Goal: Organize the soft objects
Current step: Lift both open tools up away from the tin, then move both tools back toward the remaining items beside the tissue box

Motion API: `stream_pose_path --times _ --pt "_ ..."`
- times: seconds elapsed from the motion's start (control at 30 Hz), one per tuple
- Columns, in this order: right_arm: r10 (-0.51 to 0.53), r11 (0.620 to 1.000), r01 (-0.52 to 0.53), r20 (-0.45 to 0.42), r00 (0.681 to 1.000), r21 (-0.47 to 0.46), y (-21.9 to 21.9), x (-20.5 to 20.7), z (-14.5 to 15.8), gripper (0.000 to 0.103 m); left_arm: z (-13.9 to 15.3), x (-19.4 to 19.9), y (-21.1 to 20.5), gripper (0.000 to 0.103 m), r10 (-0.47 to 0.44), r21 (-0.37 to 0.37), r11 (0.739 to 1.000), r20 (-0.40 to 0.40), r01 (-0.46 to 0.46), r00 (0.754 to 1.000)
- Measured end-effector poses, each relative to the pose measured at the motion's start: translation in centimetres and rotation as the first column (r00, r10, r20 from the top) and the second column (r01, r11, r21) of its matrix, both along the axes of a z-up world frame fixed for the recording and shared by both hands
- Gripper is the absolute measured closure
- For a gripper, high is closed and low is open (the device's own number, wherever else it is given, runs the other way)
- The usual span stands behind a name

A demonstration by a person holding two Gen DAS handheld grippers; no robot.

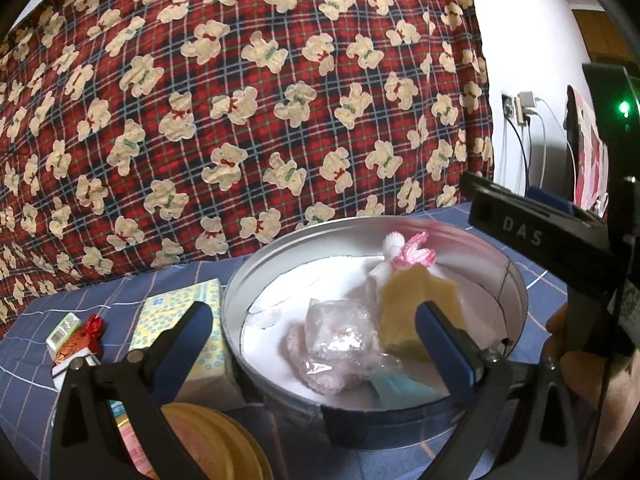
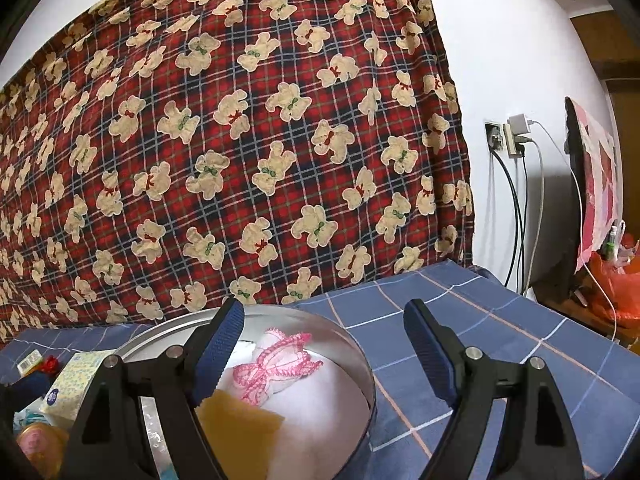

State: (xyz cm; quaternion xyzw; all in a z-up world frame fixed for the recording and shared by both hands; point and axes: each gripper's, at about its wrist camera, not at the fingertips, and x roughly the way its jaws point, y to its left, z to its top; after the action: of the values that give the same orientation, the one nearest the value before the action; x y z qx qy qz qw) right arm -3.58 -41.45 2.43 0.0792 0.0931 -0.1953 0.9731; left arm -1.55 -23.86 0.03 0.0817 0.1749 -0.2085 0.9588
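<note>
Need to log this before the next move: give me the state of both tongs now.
Left tongs: open, nothing held, hovering over the round tin.
Right tongs: open, empty, above the tin's edge.

Round tin (image 1: 516, 280) crowded inside, blue cloth (image 2: 500, 320) bare rightward

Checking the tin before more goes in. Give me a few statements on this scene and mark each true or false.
1. The yellow sponge lies inside the round tin. True.
2. The right gripper is clamped on the pink-trimmed cloth. False: its jaws stand open and hold nothing.
3. The tissue pack sits outside the tin, beside it. True.
4. The tin rests on bare wood. False: it stands on a blue checked cloth.
5. The left gripper is open. True.
</note>
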Motion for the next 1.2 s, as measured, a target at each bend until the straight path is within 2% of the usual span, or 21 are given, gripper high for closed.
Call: stream_pose_path --times 0.33,0.53,0.87,1.2 --pt "0.004 0.998 -0.004 0.008 1.0 -0.059 2.2 -1.4 -0.1 0.019 0.5 -1.8 1.4 0.0 -0.007 -0.008 1.0 0.066 0.008 0.998" --pt "0.008 0.999 -0.008 0.001 1.0 -0.046 2.7 -2.2 -0.4 0.019 0.5 -2.7 1.6 0.0 -0.022 0.011 1.0 0.086 0.021 0.996" --pt "0.06 0.996 -0.06 -0.009 0.998 -0.059 5.2 -3.6 -0.5 0.019 0.5 -3.7 4.3 0.0 -0.013 0.004 1.0 0.081 0.013 0.997" --pt "0.172 0.981 -0.174 -0.024 0.985 -0.089 9.8 -4.3 -0.4 0.019 0.3 -2.7 9.9 0.0 0.037 0.005 0.999 0.04 -0.037 0.999"
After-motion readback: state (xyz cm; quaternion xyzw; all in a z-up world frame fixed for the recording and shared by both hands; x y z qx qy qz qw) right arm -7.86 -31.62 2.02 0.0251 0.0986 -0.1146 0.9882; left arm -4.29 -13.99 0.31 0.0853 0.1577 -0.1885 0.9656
